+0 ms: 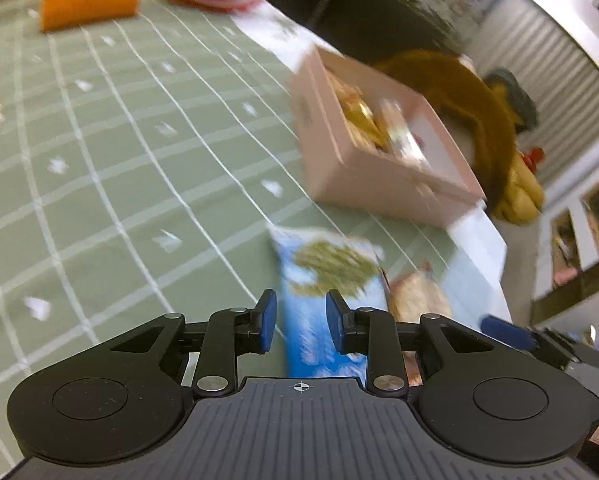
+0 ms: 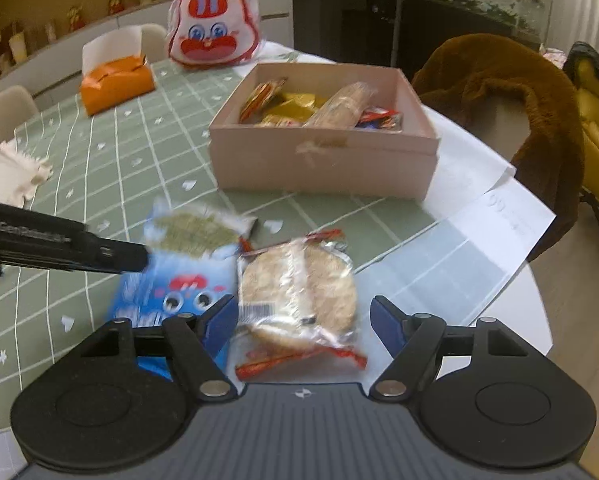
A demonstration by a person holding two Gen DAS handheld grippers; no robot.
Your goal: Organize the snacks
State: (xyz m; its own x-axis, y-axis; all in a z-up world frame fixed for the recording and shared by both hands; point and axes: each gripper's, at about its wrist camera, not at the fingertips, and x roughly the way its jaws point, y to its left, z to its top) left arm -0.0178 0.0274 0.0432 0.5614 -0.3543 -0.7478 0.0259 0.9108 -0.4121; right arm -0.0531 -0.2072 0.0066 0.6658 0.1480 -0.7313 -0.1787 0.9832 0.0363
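Observation:
A blue snack bag (image 1: 331,276) lies on the green checked tablecloth, also in the right wrist view (image 2: 183,264). My left gripper (image 1: 301,326) is open, its blue pads on either side of the bag's near end with a gap; it shows as a black bar (image 2: 59,242) in the right wrist view. A clear pack of round crackers (image 2: 299,296) lies beside the blue bag, also in the left wrist view (image 1: 419,296). My right gripper (image 2: 303,320) is open wide around the cracker pack. The pink box (image 2: 323,160) behind holds several snacks; it also shows in the left wrist view (image 1: 379,176).
An orange bag (image 2: 115,82) and a red-and-white rabbit bag (image 2: 213,26) sit at the table's far end. A white fringed cloth (image 2: 7,176) lies at left. White paper sheets (image 2: 471,240) hang over the right table edge. A chair with a brown coat (image 2: 511,92) stands right.

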